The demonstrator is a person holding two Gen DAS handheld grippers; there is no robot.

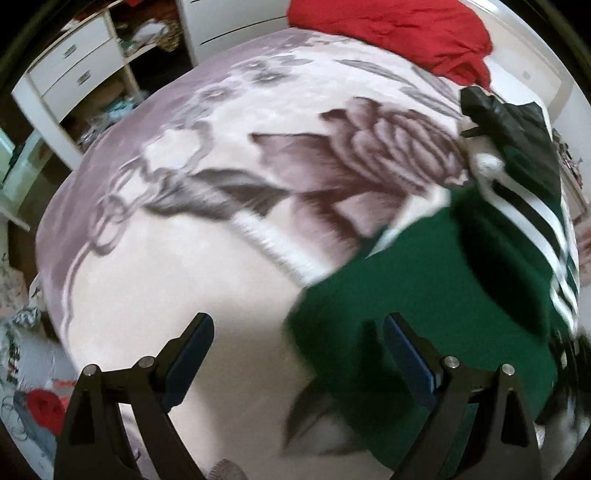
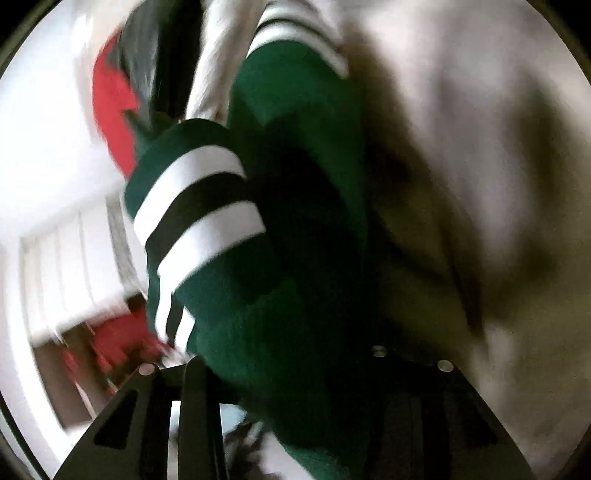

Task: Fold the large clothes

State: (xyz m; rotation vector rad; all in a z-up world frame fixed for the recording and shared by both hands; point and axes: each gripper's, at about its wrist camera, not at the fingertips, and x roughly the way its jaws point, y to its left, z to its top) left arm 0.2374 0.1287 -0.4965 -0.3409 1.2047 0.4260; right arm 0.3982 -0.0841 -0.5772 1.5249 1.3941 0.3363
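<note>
Left gripper (image 1: 299,354): jaws spread, nothing held.
Right gripper (image 2: 280,369): buried in green sweater (image 2: 295,240); grip cannot be told.
Sweater: on floral blanket (image 1: 184,258).

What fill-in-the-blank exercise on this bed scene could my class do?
1. The garment with white and black stripes is dark ____.
2. The bedspread carries a large ____ pattern.
3. The jaws of the left hand-held gripper stand ____, with nothing between them.
4. The bundle of cloth at the far end of the bed is ____.

Missing words: green; flower; open; red
</note>
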